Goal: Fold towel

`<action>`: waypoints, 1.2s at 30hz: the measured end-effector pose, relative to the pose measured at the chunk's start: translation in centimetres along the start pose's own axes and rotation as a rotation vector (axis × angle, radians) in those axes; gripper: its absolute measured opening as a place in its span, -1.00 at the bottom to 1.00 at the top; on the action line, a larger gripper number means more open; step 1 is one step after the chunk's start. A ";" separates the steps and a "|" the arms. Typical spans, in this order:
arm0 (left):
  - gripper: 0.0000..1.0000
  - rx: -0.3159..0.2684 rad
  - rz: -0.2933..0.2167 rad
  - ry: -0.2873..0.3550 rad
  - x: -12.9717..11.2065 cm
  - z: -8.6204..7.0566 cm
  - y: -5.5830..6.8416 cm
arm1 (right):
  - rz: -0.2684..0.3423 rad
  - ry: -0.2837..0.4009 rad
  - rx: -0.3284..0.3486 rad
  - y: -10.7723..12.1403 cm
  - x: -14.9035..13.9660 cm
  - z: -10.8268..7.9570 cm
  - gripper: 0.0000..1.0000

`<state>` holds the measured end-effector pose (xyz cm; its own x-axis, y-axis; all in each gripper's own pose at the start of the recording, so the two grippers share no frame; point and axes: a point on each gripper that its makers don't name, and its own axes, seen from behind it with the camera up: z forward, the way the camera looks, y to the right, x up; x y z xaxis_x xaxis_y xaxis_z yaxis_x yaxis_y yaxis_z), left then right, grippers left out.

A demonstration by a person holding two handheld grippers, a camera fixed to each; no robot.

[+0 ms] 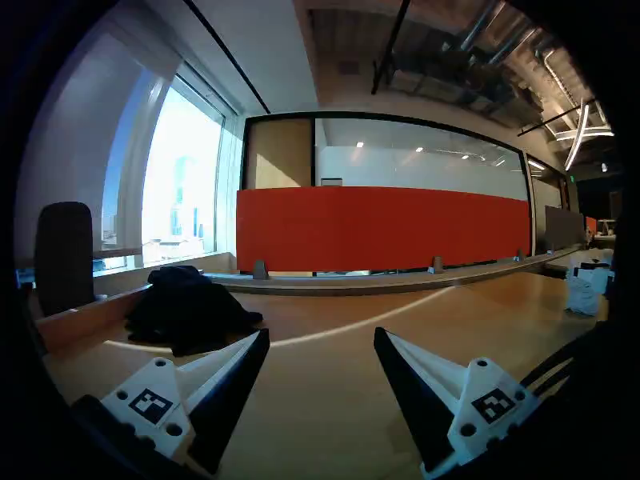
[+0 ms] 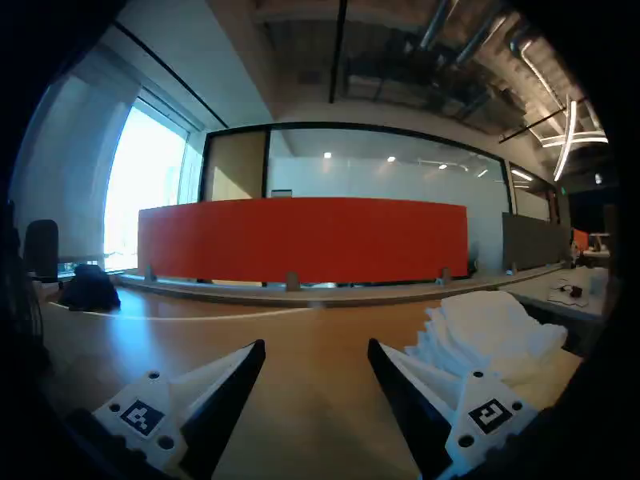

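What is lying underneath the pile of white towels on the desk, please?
The white towel pile rests on the wooden desk, whose bare top shows to its left. Whether anything lies beneath the pile cannot be seen; the towels cover that spot.

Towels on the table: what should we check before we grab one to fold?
1. Left gripper open with nothing in it: ok.
2. Right gripper open with nothing in it: ok.
3. Towels lined up between the fingers: not ok. The white pile sits off to the right of the right gripper.
4. Room to fold on the table: ok, bare wood lies ahead of both grippers.
5. Black bundle out of the way: ok, it lies far to the left, apart from the towels.
6. Top towel free to lift alone: cannot tell.
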<state>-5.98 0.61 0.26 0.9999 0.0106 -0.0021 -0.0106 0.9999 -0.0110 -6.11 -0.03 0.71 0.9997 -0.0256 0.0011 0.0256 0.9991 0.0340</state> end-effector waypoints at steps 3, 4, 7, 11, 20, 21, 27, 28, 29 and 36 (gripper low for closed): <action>0.93 0.000 0.000 0.000 0.0 0.0 0.0 | 0.000 0.000 0.000 0.0 0.0 0.0 0.99; 0.93 0.000 0.000 0.000 0.0 0.0 0.0 | 0.000 0.000 0.000 0.0 0.0 0.0 0.99; 0.93 0.000 0.000 0.000 0.0 0.0 0.0 | 0.000 0.000 0.000 0.0 0.0 0.0 0.99; 0.93 0.000 0.000 0.000 0.1 0.0 0.0 | -0.001 0.000 0.000 0.0 0.0 0.0 0.99; 0.93 0.000 0.000 -0.001 0.2 -0.1 0.0 | 0.000 0.000 0.000 0.0 0.0 0.0 0.99; 0.93 0.000 0.000 -0.001 0.2 -0.1 0.0 | 0.000 0.000 0.000 0.0 0.0 0.0 0.99; 0.93 0.000 0.000 -0.002 0.4 -0.1 0.0 | 0.000 0.000 0.000 0.0 -0.1 0.0 0.99; 0.93 0.000 0.000 -0.002 0.4 -0.1 0.0 | 0.000 0.000 0.000 0.0 -0.1 0.1 0.99; 0.93 0.000 0.000 -0.002 0.4 -0.1 -0.1 | 0.000 0.000 0.000 0.0 -0.1 0.1 0.99; 0.93 0.000 0.000 -0.002 0.5 -0.1 -0.1 | 0.000 0.000 0.000 0.0 0.0 0.1 0.99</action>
<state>-5.44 0.53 0.13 0.9999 0.0111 0.0000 -0.0111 0.9999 -0.0111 -6.10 -0.08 0.77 0.9997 -0.0260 0.0013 0.0259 0.9991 0.0336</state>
